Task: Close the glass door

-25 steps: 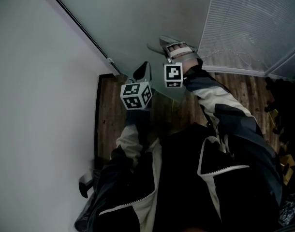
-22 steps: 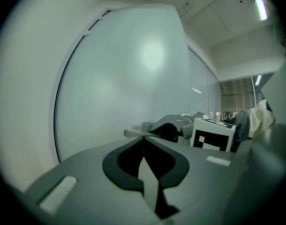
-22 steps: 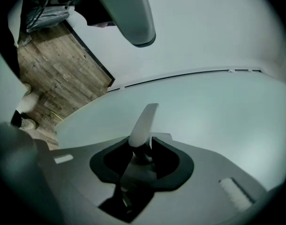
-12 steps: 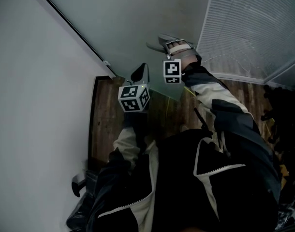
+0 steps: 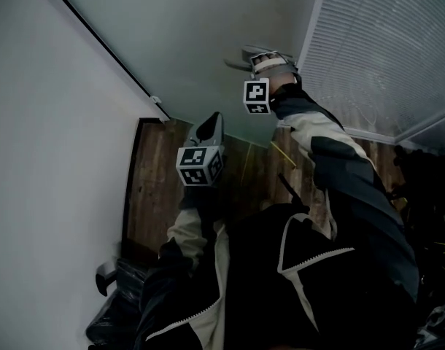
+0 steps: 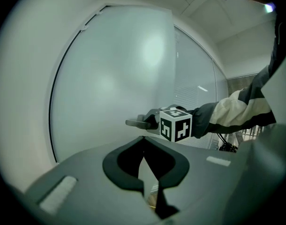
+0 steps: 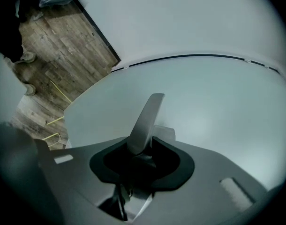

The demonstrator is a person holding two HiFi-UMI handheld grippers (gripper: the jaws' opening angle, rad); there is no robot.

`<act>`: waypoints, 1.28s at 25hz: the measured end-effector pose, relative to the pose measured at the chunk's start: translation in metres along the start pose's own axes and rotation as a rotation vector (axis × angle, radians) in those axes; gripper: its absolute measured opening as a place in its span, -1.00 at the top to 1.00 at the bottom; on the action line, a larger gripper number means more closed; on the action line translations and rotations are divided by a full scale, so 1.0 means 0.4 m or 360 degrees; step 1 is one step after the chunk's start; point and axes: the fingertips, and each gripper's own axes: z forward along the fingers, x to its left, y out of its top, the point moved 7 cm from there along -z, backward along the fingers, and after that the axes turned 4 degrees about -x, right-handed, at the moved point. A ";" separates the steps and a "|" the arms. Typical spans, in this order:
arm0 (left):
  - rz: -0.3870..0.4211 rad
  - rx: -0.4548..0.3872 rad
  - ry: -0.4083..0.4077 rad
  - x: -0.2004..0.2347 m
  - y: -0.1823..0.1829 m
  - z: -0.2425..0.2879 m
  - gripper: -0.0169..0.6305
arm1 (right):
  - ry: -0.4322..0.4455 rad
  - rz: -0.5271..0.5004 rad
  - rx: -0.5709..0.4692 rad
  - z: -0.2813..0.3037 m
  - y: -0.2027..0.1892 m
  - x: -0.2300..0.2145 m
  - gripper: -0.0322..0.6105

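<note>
Markings: we read no words, only black-and-white square markers on the left cube [image 5: 200,166] and the right cube [image 5: 257,97].
Glass door [image 5: 200,35]: frosted, it fills the upper middle of the head view, between the white wall [image 5: 47,159] at left and the blinds [image 5: 383,49] at upper right.
Handle [image 5: 244,51]: a grey metal lever on the door, in the upper middle of the head view.
Right gripper [image 5: 265,63]: its jaws are closed on the handle, and the lever rises between them in its own view.
Left gripper [image 5: 212,122]: its jaws meet at the tips with nothing between them, and it points at the door below and left of the handle.
Change over 1 second: the right cube now sits higher in the frame and the left cube lower, so the 2 are further apart. More wooden floor [image 5: 153,181] shows under the door's lower edge.
Right gripper view only: we see the grip on the lever up close, with floorboards and a thin yellow line in the upper left.
Left gripper view only: we see the right gripper side-on, the lever pointing left past its cube, and a dark and pale sleeve [image 6: 237,114] behind it.
Head view only: both arms together, plus the blinds.
</note>
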 end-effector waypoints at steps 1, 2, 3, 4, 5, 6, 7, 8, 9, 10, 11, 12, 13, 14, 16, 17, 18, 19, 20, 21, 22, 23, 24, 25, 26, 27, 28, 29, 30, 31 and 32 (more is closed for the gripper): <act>0.0005 0.0007 0.0011 -0.001 -0.003 0.006 0.95 | 0.0002 -0.0012 0.0015 0.022 -0.015 -0.007 0.48; 0.0017 0.0019 0.0021 -0.002 -0.007 0.011 0.95 | 0.0005 -0.0015 0.0029 0.043 -0.028 -0.014 0.48; 0.0033 0.0033 0.0026 -0.005 -0.010 0.015 0.95 | 0.0008 -0.0009 0.0042 0.063 -0.040 -0.021 0.48; 0.0052 0.0039 0.0025 -0.012 -0.012 0.019 0.95 | 0.0013 0.0000 0.0054 0.082 -0.051 -0.027 0.48; 0.0066 0.0039 0.0021 -0.022 -0.011 0.023 0.95 | 0.0018 0.0012 0.0066 0.099 -0.062 -0.032 0.48; 0.0074 0.0039 0.0018 -0.031 -0.010 0.026 0.95 | 0.0025 0.0024 0.0077 0.115 -0.074 -0.037 0.48; 0.0078 0.0041 0.0016 -0.041 -0.008 0.029 0.95 | 0.0032 0.0037 0.0086 0.132 -0.087 -0.043 0.48; 0.0084 0.0044 0.0014 -0.048 -0.007 0.033 0.95 | 0.0037 0.0049 0.0094 0.149 -0.101 -0.050 0.47; 0.0092 0.0046 0.0016 -0.053 -0.005 0.035 0.95 | 0.0040 0.0059 0.0102 0.165 -0.114 -0.057 0.47; 0.0101 0.0048 0.0022 -0.055 -0.006 0.035 0.95 | 0.0041 0.0069 0.0108 0.180 -0.126 -0.065 0.47; 0.0106 0.0052 0.0037 -0.054 -0.009 0.033 0.95 | 0.0042 0.0079 0.0114 0.196 -0.134 -0.072 0.47; 0.0103 0.0060 0.0058 -0.048 -0.015 0.029 0.95 | 0.0043 0.0090 0.0119 0.211 -0.140 -0.080 0.47; 0.0086 0.0071 0.0085 -0.040 -0.021 0.025 0.95 | 0.0045 0.0101 0.0125 0.227 -0.144 -0.088 0.48; 0.0062 0.0081 0.0112 -0.032 -0.027 0.019 0.95 | 0.0050 0.0113 0.0130 0.243 -0.147 -0.097 0.48; 0.0036 0.0090 0.0160 -0.019 -0.036 0.010 0.95 | 0.0065 0.0127 0.0145 0.273 -0.160 -0.109 0.48; 0.0038 0.0089 0.0182 -0.012 -0.039 0.007 0.95 | 0.0070 0.0123 0.0156 0.286 -0.168 -0.115 0.47; 0.0042 0.0086 0.0202 -0.006 -0.039 0.005 0.95 | 0.0072 0.0111 0.0169 0.298 -0.175 -0.121 0.47; 0.0043 0.0085 0.0219 0.000 -0.040 0.004 0.95 | 0.0070 0.0092 0.0185 0.310 -0.182 -0.127 0.47; 0.0040 0.0087 0.0234 0.005 -0.043 0.002 0.95 | 0.0066 0.0072 0.0201 0.321 -0.186 -0.132 0.48; 0.0032 0.0093 0.0247 0.010 -0.049 -0.001 0.95 | 0.0062 0.0058 0.0214 0.332 -0.190 -0.136 0.48; 0.0021 0.0101 0.0259 0.014 -0.056 -0.005 0.95 | 0.0057 0.0056 0.0221 0.341 -0.192 -0.138 0.48; 0.0009 0.0112 0.0271 0.018 -0.065 -0.009 0.95 | 0.0053 0.0064 0.0221 0.349 -0.194 -0.141 0.48; -0.0001 0.0122 0.0284 0.021 -0.073 -0.012 0.95 | 0.0047 0.0077 0.0217 0.357 -0.197 -0.144 0.48; -0.0008 0.0131 0.0296 0.024 -0.078 -0.013 0.95 | 0.0041 0.0089 0.0213 0.363 -0.201 -0.147 0.48; -0.0012 0.0137 0.0306 0.026 -0.082 -0.014 0.95 | 0.0036 0.0097 0.0210 0.368 -0.205 -0.149 0.49; -0.0014 0.0140 0.0314 0.027 -0.084 -0.014 0.95 | 0.0032 0.0101 0.0210 0.372 -0.209 -0.151 0.49; -0.0015 0.0142 0.0321 0.028 -0.085 -0.015 0.95 | 0.0029 0.0103 0.0211 0.373 -0.212 -0.153 0.49; -0.0016 0.0144 0.0327 0.029 -0.084 -0.015 0.95 | 0.0022 0.0102 0.0212 0.373 -0.212 -0.155 0.48; -0.0018 0.0147 0.0332 0.030 -0.084 -0.014 0.95 | 0.0012 0.0099 0.0212 0.373 -0.211 -0.157 0.46; -0.0019 0.0149 0.0336 0.032 -0.082 -0.012 0.95 | 0.0002 0.0101 0.0208 0.375 -0.210 -0.158 0.46; -0.0019 0.0151 0.0340 0.033 -0.080 -0.009 0.95 | -0.0002 0.0109 0.0201 0.377 -0.211 -0.159 0.47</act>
